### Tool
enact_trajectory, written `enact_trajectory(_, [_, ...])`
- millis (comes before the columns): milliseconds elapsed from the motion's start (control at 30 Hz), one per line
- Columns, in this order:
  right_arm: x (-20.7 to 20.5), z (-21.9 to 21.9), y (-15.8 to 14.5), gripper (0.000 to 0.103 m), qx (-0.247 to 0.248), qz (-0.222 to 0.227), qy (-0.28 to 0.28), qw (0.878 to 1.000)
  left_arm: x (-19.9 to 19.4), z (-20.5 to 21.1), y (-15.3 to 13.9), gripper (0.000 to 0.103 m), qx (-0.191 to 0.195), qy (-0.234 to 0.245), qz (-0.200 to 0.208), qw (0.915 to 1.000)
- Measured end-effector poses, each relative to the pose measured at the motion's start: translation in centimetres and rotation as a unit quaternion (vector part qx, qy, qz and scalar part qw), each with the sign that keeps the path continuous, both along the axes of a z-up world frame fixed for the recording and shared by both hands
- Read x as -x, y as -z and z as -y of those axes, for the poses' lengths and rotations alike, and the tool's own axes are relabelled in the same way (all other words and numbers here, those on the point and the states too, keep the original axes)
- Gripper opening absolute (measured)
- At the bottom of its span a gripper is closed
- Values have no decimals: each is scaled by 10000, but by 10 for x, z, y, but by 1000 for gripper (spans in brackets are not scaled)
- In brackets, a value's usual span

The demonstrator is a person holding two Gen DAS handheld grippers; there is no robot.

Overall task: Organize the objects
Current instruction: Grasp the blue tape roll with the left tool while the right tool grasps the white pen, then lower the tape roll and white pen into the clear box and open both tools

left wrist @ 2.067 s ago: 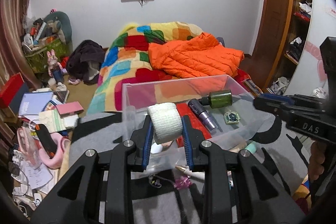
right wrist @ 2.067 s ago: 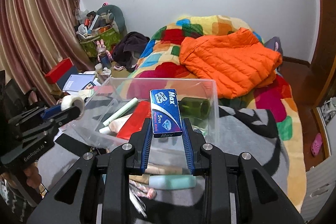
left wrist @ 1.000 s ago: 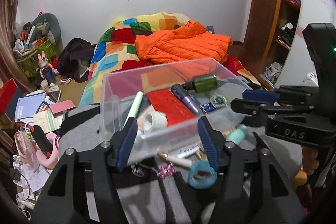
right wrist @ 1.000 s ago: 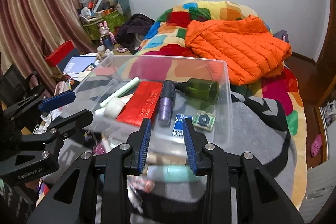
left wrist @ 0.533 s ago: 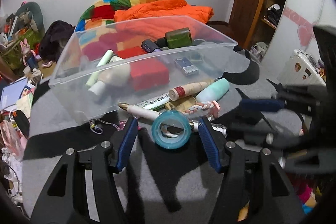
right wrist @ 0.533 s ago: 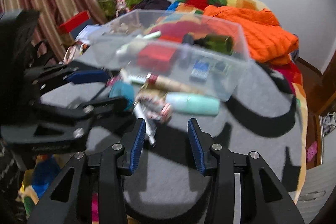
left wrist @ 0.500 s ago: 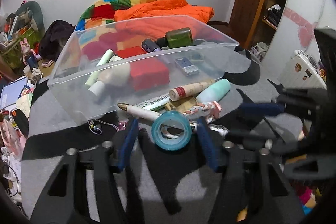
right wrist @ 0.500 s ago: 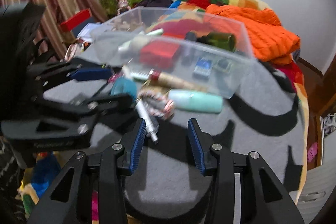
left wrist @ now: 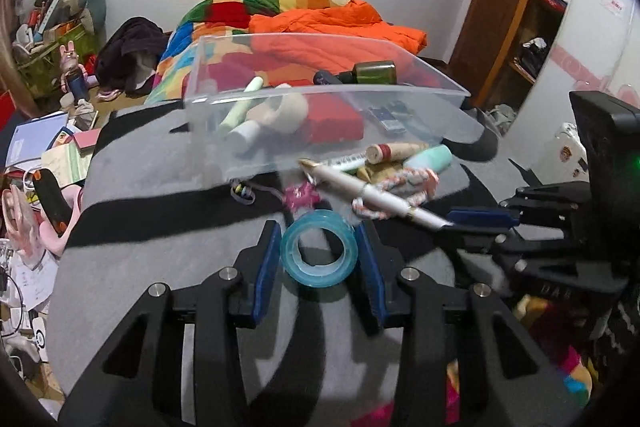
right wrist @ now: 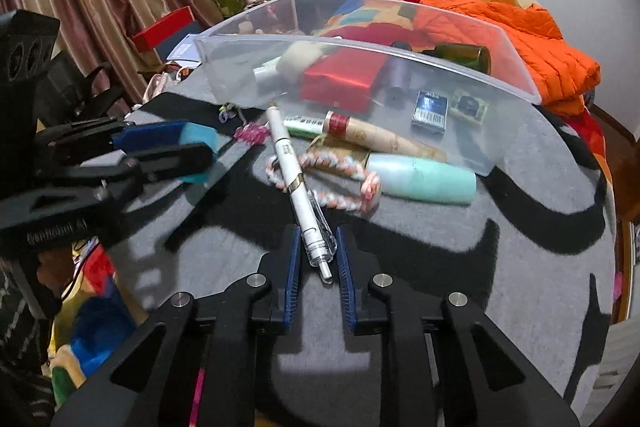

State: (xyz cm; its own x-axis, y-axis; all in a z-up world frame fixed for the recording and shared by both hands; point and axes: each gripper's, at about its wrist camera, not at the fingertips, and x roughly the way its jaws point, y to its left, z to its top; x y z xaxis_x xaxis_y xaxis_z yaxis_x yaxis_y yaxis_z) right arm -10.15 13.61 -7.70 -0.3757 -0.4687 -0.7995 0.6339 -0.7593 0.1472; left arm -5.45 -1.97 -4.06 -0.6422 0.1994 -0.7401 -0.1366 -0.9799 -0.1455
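Since the earlier views, both grippers have been brought down from over the clear bin (right wrist: pixel 360 27) to the loose items on the grey blanket (right wrist: pixel 480 287) in front of it, and both sets of jaws have just been closing. Within the bin, a red packet (right wrist: pixel 340 83), a green bottle (right wrist: pixel 464 57), a blue box (right wrist: pixel 430 111) and a bandage roll (left wrist: pixel 288 111) are noted as already stowed. Outside it, just beside its front wall, a mint tube (right wrist: pixel 424 179), a beige tube (right wrist: pixel 380 135) and a braided cord (right wrist: pixel 344 199) lie untouched. The left gripper (left wrist: pixel 318 253) is seen pinching the teal tape roll (left wrist: pixel 318 253), its blue pads pressed to either side of the ring. The right gripper (right wrist: pixel 318 259) is closed down around the clear rear end of the white pen (right wrist: pixel 296 183), whose tip points toward the bin. The step in hand is judged to be the pick-up of two more items. A lift clear of the blanket and a carry over the bin's rim are called for next, with care that the pen does not snag the cord it crosses.
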Motion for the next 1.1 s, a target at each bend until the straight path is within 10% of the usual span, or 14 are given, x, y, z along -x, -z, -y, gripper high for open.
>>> enact_trajectory(333, [-9, -19, -1, 17, -80, 160, -55, 9998, -17, -9, 8, 39, 472, 206, 200, 9985])
enact_trajectory(1100, [-23, -1, -21, 12, 162, -595, 97, 9981, -12, -1, -2, 38, 159, -260, -176, 9994])
